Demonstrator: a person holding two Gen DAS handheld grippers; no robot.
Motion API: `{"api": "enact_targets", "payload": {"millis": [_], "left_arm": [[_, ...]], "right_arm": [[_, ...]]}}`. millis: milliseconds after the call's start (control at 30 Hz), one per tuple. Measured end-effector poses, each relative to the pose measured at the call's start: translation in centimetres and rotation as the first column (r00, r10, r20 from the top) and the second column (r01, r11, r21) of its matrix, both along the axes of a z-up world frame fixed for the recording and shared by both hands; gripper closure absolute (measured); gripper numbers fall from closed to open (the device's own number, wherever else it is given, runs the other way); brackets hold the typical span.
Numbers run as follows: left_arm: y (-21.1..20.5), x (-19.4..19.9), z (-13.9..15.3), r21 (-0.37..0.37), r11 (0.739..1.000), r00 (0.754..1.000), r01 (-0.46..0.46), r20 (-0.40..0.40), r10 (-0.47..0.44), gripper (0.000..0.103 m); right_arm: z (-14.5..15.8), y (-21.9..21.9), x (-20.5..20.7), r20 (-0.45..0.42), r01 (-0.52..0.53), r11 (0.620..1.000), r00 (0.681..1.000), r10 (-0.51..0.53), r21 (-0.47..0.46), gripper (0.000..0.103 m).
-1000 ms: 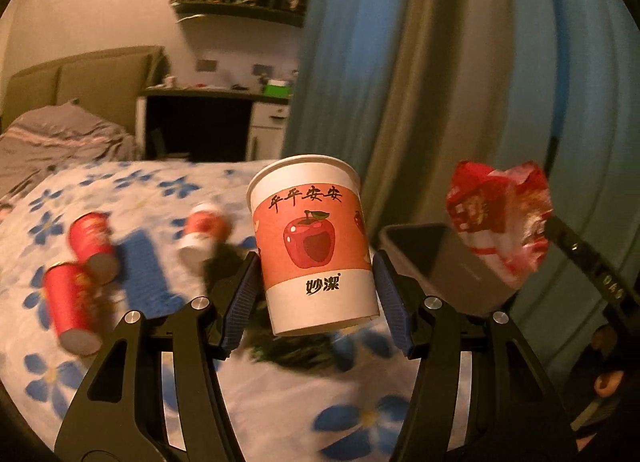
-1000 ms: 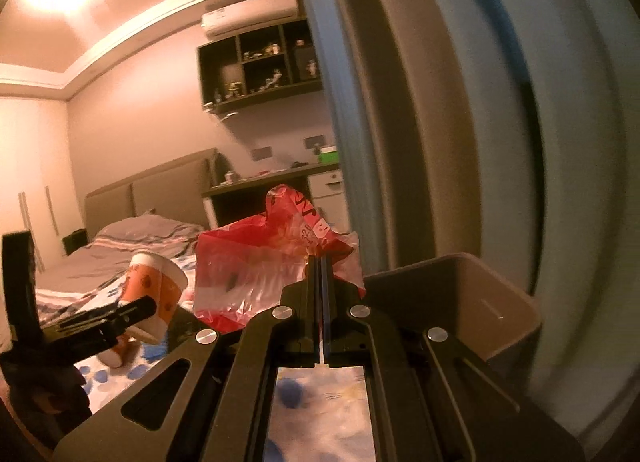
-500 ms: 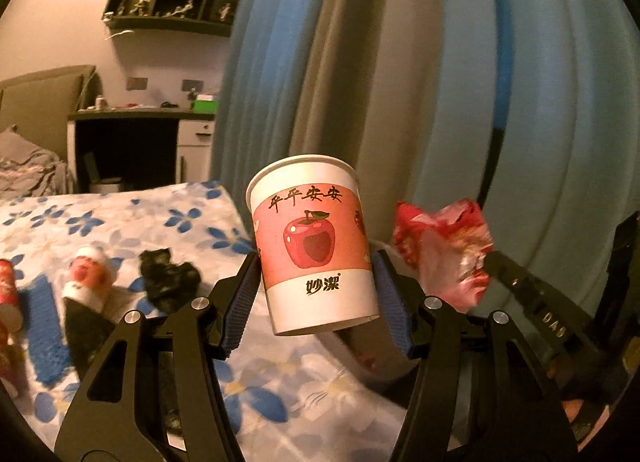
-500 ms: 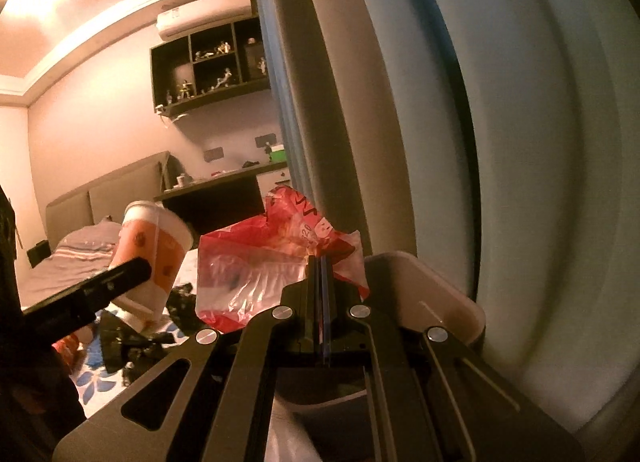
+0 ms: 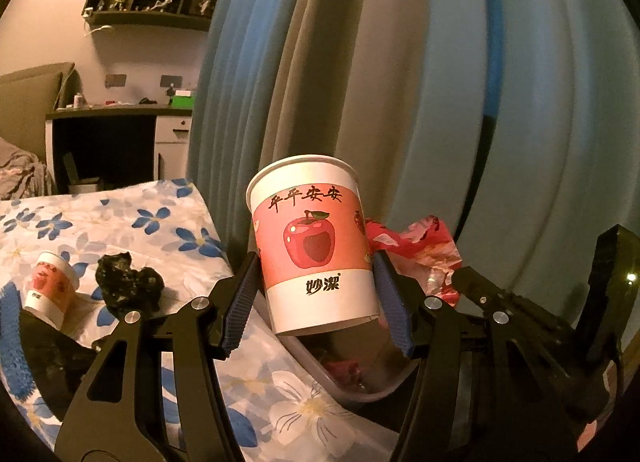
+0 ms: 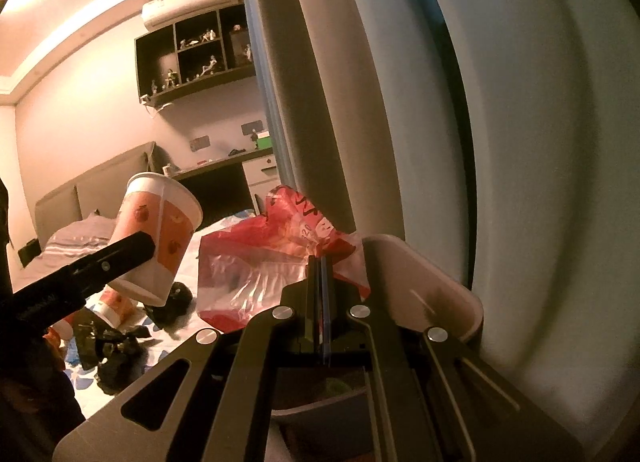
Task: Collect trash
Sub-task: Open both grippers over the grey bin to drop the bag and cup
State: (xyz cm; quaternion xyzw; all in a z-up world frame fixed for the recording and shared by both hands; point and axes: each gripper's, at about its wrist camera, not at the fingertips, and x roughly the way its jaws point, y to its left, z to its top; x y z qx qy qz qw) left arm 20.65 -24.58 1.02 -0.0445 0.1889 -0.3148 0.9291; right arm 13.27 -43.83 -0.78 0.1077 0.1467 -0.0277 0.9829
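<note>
A paper cup with a red apple print (image 5: 312, 246) stands upright between the blue pads of my left gripper (image 5: 316, 294), which is shut on it. In the right wrist view the same cup (image 6: 156, 238) hangs tilted at the left, over the bed's edge. My right gripper (image 6: 320, 262) is shut on a crumpled red plastic wrapper (image 6: 264, 258). The wrapper (image 5: 416, 250) shows just right of the cup, above a grey bin (image 5: 360, 390). The bin's rim (image 6: 440, 286) lies right under the right gripper. Something red lies inside the bin.
A bed with a blue-flowered cover (image 5: 132, 221) is at the left. On it lie another apple cup (image 5: 50, 286) and black crumpled trash (image 5: 128, 282). A blue-grey curtain (image 5: 440, 81) hangs close behind the bin. A desk and wall shelves stand at the back.
Both views have swung right, away from the bed and toward the curtain. The bin now lies below both grippers. The wrapper sits lower and nearer the cup. Both grips are unchanged.
</note>
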Motion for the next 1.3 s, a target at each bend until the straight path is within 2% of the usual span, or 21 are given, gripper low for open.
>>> {"api": "enact_targets", "payload": {"millis": [933,1000,1067,1300], "left_arm": [[-2.2,1.9,-2.1,-0.014,0.998,0.997,0.057,-0.054,-0.058,0.046],[-2.5,2.0,-2.4,-0.010,0.998,0.996,0.062,-0.061,-0.063,0.046],[-2.8,2.0,-2.6,-0.005,0.997,0.995,0.071,-0.067,-0.071,0.046],[-4.9,2.5,-4.5,0.014,0.992,0.986,0.125,-0.110,-0.122,0.045]], "right_arm": [[-0.6,-0.3,2.4,-0.049,0.003,1.000,0.999,-0.001,0.026,0.100],[-0.7,-0.4,2.2,-0.050,0.013,0.999,0.999,-0.012,0.032,0.092],[-0.6,-0.5,1.9,-0.046,0.025,0.999,0.999,-0.023,0.040,0.067],[-0.2,-0.9,0.0,-0.013,0.084,0.995,0.996,-0.083,0.051,0.050]]}}
